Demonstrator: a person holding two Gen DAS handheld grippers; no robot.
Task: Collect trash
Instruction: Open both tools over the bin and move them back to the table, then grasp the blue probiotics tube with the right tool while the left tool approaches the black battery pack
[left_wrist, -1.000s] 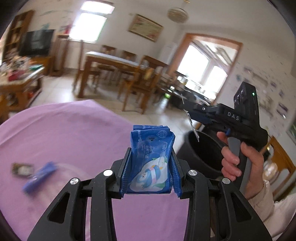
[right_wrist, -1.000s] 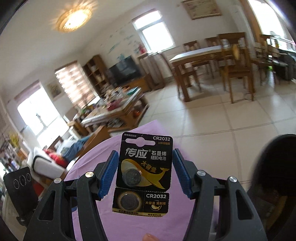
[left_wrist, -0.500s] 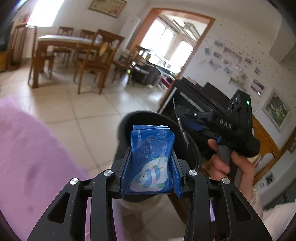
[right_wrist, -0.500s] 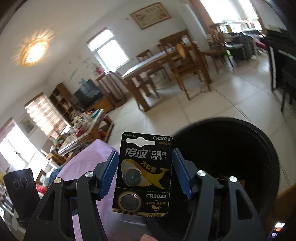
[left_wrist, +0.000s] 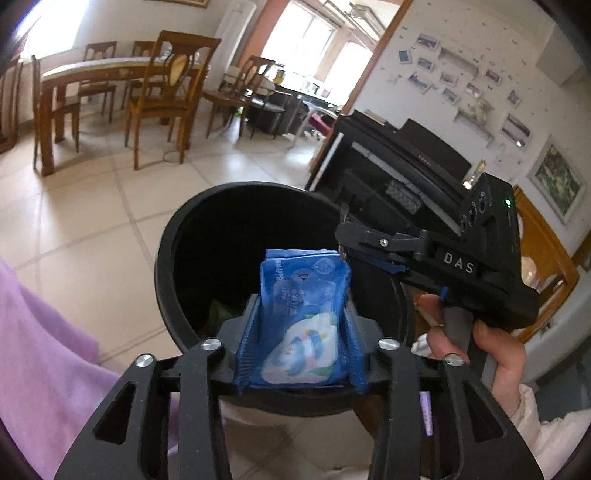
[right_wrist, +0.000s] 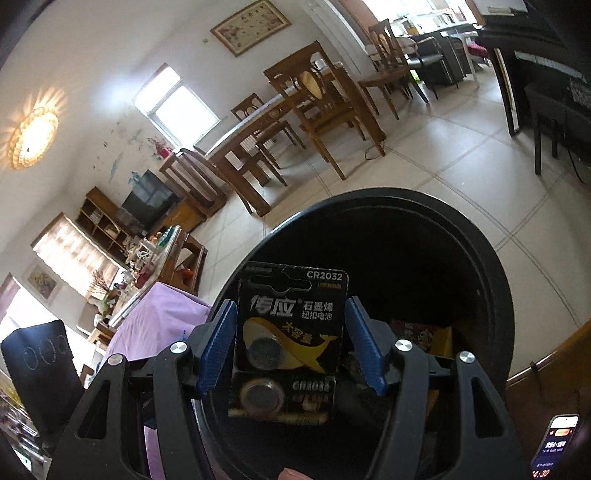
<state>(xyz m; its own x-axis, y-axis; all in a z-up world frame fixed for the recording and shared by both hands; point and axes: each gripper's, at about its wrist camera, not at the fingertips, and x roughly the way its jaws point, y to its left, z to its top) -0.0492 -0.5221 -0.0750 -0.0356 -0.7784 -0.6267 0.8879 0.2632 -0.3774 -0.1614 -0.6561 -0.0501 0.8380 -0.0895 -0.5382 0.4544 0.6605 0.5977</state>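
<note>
Left wrist view, my left hand-held gripper (left_wrist: 301, 343) over the black bin (left_wrist: 166, 266), jaws just loosened around a blue packet (left_wrist: 303, 317), my right hand-held gripper (right_wrist: 290, 347) part open around a battery card (right_wrist: 291, 332) above the bin.

"CR2032" on battery card (right_wrist: 290, 332); "DAS" on right tool (left_wrist: 458, 262).

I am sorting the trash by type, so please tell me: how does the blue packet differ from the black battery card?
The blue packet is soft, crinkled plastic with a cartoon print; the battery card is flat, stiff and black, with two coin cells. The packet fills the gap between the left gripper pads; the card shows gaps beside the right gripper pads. Both hang upright over the black bin.
</note>
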